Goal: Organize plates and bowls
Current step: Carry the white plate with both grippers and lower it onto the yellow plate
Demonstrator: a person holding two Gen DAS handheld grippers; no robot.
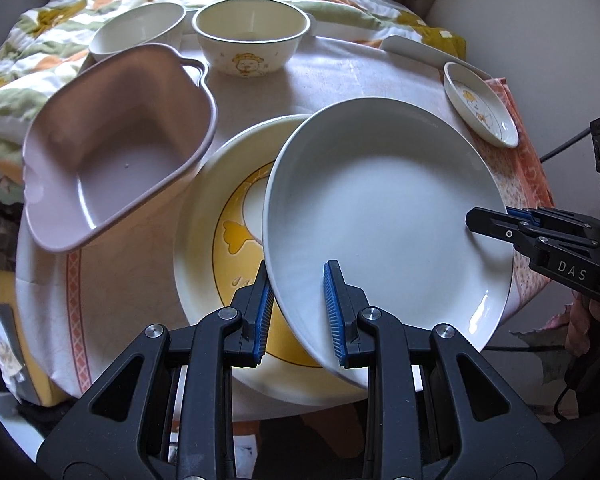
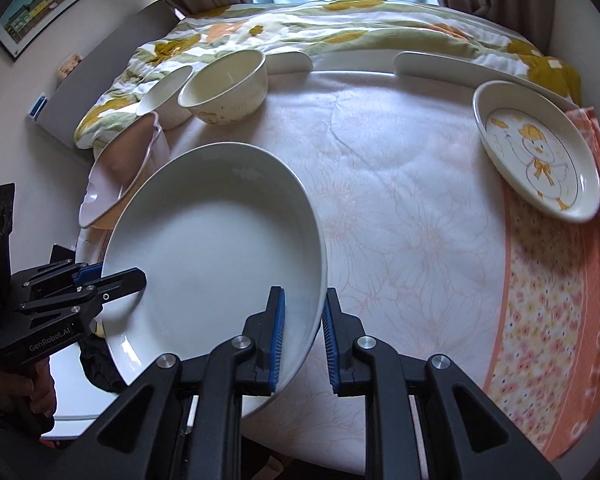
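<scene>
A plain white plate point(image 1: 384, 208) is held tilted above the table by both grippers. My left gripper point(image 1: 298, 312) is shut on its near-left rim. My right gripper point(image 2: 302, 340) is shut on its right rim, and shows in the left wrist view point(image 1: 496, 224). The white plate point(image 2: 216, 264) hangs over a larger yellow-patterned plate point(image 1: 220, 248) on the table. A pink square dish point(image 1: 116, 148) sits left, its edge on that plate. Two cream bowls point(image 1: 252, 36) point(image 1: 140, 32) stand at the back.
A small duck-patterned saucer point(image 2: 536, 148) lies at the right on an orange floral cloth point(image 2: 548, 320). A floral quilt point(image 2: 300, 28) lies behind the table. A white rim point(image 2: 440, 66) runs along the table's far edge.
</scene>
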